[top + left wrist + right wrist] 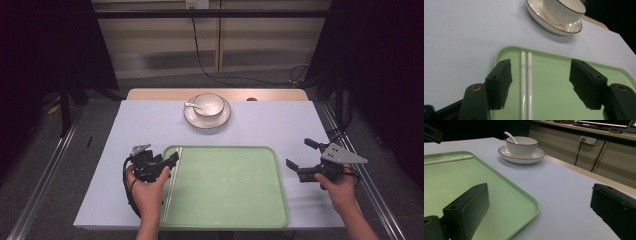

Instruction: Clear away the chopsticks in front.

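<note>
Left gripper view puts us right over the chopsticks (526,85), a white pair lying side by side and touching along the left edge of the green tray (554,82), their tips toward the tray's far left corner. We judge them light, stiff and glossy, so they will likely slip or roll apart under a careless pinch, and being thin and flat on the tray they leave little to get under. We would take them across both sticks at once, near the middle of their length, so they stay level when lifted. Our left gripper (540,86) hangs just above them with its jaws spread wide, one on either side of the pair, touching neither stick as far as we can tell. From the high view, our right gripper (306,155) sits off the tray's right edge over the table (300,120), jaws also wide apart and empty. Beyond the tray, near the table's far edge, a white bowl (208,104) with a spoon (192,106) in it stands on a plate (220,120), well clear of both grippers.
</note>
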### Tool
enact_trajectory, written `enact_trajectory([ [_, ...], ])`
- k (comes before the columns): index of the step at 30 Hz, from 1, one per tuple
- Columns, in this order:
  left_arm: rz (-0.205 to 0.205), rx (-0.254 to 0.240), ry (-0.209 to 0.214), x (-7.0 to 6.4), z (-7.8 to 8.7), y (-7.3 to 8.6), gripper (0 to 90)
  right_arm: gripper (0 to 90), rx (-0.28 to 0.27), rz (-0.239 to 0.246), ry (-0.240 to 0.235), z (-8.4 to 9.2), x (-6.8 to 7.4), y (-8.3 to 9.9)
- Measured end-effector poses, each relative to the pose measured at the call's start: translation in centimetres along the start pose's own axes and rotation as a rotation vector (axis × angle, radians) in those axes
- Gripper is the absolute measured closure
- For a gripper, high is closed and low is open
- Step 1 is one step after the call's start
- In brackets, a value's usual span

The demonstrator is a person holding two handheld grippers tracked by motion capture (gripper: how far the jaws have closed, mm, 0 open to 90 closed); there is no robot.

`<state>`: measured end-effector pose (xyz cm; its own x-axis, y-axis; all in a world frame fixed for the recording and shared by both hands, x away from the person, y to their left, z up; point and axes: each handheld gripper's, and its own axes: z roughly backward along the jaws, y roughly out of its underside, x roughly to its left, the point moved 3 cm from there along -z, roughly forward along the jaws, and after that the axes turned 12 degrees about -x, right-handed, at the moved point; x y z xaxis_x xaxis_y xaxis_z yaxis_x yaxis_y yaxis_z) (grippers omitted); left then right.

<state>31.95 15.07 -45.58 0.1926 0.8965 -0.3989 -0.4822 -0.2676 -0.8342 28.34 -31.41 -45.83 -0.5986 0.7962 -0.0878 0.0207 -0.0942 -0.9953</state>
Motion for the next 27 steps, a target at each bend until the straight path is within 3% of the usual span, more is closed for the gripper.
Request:
enact_trajectory([
  [6, -0.018, -0.012, 0.019, -0.3, -1.5, -1.4, 24.6, 1.6, 0.002, 0.004, -0.003, 0.1, 0.0, 0.0],
  [14, -0.063, -0.005, 0.054, -1.1, -3.2, -2.7, 20.2, 1.6, 0.001, -0.002, 0.003, -0.1, 0.0, 0.0],
  [27, -0.044, -0.009, 0.105, -1.8, -5.8, -4.0, 14.4, 1.6, 0.002, 0.0, 0.0, -0.4, 0.0, 0.1],
])
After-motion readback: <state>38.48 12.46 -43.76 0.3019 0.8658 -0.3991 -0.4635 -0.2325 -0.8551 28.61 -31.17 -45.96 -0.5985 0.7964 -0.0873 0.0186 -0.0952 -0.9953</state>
